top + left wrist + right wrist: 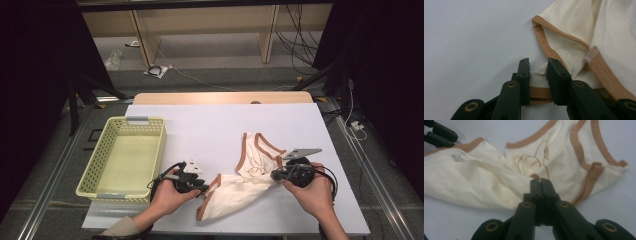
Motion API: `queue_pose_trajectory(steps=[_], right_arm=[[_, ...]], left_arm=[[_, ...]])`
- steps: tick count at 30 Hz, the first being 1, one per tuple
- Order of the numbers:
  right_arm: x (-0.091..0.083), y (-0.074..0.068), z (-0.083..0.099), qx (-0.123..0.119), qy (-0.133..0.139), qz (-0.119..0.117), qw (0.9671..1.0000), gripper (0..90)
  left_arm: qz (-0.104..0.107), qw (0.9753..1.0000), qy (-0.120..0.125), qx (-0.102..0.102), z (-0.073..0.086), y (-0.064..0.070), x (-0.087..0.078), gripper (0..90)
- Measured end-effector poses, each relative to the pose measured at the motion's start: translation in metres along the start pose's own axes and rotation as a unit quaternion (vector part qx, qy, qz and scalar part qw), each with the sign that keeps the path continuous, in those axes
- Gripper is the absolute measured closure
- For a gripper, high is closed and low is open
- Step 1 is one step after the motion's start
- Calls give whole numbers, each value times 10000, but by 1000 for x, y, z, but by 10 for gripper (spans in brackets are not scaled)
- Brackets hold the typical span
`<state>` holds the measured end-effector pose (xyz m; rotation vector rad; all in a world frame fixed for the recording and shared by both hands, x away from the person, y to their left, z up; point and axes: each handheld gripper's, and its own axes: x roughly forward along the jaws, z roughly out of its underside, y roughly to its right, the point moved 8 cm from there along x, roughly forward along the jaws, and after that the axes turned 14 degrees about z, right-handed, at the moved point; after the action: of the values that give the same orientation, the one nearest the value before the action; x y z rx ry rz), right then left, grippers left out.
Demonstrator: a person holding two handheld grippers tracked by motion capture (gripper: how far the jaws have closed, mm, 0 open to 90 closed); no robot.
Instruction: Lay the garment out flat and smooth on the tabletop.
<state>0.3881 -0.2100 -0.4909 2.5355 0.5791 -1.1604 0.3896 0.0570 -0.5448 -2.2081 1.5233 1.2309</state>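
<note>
One cream garment [240, 185] with tan trim lies crumpled on the near half of the white desk [210, 130], between the two hands, its strapped upper part pointing away from the person and its lower part bunched toward the near edge. A line drawing shows on its front in the right claw view. The left claw [539, 72] sits at the garment's left edge with its jaws spread a little, the tan-trimmed hem lying between them; in its own view the pads do not look pressed onto the cloth. The right claw [541, 185] has its jaws pressed together, tips resting at the cloth near the drawing; whether any fabric is pinched between them I cannot tell. In the high view the left claw [202, 186] is at the garment's left corner and the right claw [274, 175] at its right side, each held in a hand. A pale yellow-green basket [90, 177] stands on the desk's left side, well apart from the garment.
</note>
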Motion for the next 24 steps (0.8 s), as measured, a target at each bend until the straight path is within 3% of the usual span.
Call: queue_pose_trajectory(steps=[9,16,18,20,24], right_arm=[[-10,13,44,119,-374,-157,9991,899],[-12,19,70,2,-790,-130,9968,896],[-11,22,70,-5,-760,-56,9971,881],[-13,22,66,-83,-754,2,9971,807],[-17,13,45,-95,-371,68,9992,722]], left_arm=[[-51,10000,-26,39,1,2,0,720],[-60,9998,-162,74,3,5,-4,723],[-36,9998,-180,35,3,4,-4,714],[-37,9998,-200,45,2,3,-5,704],[-23,9999,-131,30,-1,3,-8,676]])
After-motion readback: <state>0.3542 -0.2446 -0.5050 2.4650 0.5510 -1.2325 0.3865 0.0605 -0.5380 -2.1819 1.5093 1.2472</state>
